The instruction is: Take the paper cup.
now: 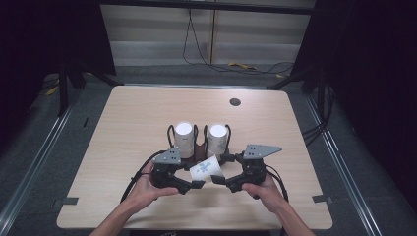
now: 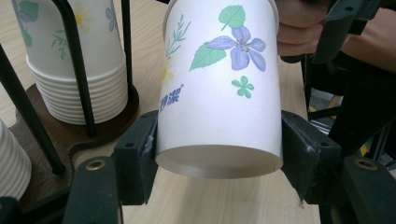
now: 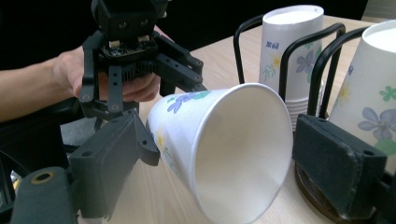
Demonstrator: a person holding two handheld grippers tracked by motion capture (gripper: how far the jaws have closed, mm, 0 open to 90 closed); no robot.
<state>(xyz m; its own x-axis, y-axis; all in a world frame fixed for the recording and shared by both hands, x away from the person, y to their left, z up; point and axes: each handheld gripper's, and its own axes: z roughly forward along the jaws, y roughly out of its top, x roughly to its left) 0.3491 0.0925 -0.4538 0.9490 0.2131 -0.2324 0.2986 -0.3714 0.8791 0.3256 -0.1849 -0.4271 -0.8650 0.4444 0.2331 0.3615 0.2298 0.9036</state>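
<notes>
The left claw (image 2: 219, 158) is gripping an empty paper cup (image 2: 219, 88); the right claw (image 3: 224, 154) is standing open around its rim, beside the cup holder (image 3: 289, 56).

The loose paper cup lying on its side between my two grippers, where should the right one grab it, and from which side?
Take the paper cup by its side wall just behind the open rim, coming in from the mouth end. It lies sideways with its closed base clamped in the left hand-held gripper, and its mouth faces the right hand-held gripper, whose jaws already stand open either side of the rim.
</notes>
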